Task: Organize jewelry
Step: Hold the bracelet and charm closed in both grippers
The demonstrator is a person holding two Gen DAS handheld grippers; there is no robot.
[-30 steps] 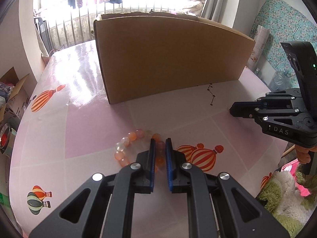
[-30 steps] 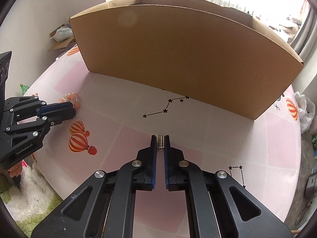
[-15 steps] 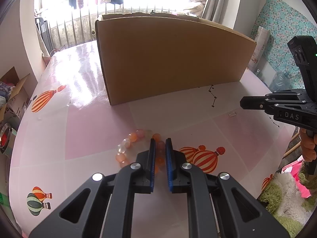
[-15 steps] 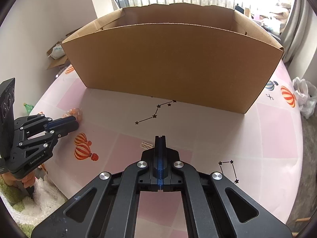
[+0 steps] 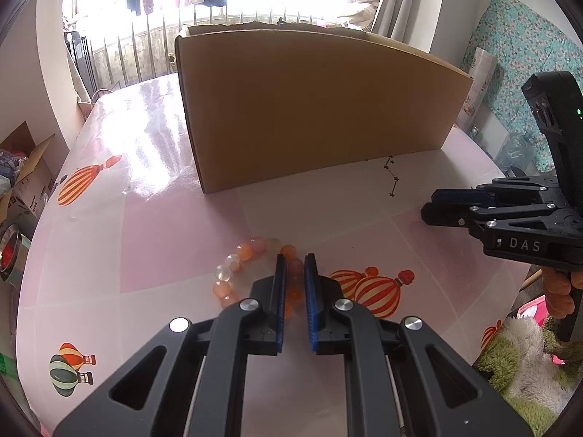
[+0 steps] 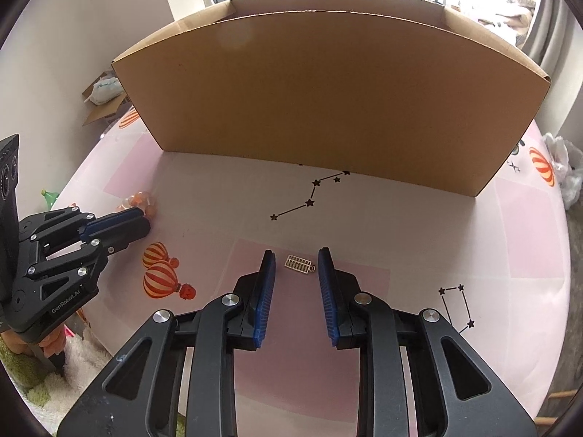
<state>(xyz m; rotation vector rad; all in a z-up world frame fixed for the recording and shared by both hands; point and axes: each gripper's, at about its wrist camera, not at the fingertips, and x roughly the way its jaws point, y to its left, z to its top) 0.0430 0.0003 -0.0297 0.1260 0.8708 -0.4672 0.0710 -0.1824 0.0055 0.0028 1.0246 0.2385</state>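
Straddling gold abacus charm (image 6: pixel 299 264), long axis left-right, right gripper (image 6: pixel 297 266) jaws wide, empty; left gripper (image 5: pixel 294 273) jaws pinch bead bracelet (image 5: pixel 251 269); bare counter (image 6: pixel 218 189) before cardboard box (image 6: pixel 328 91).

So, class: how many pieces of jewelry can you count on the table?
2: a bead bracelet gripped by the left tool; a small gold charm between the open right tool. Others may be hidden.

cardboard box (image 6: pixel 328 102) walls off the far tabletop (image 6: pixel 455 233), near side open between both grippers
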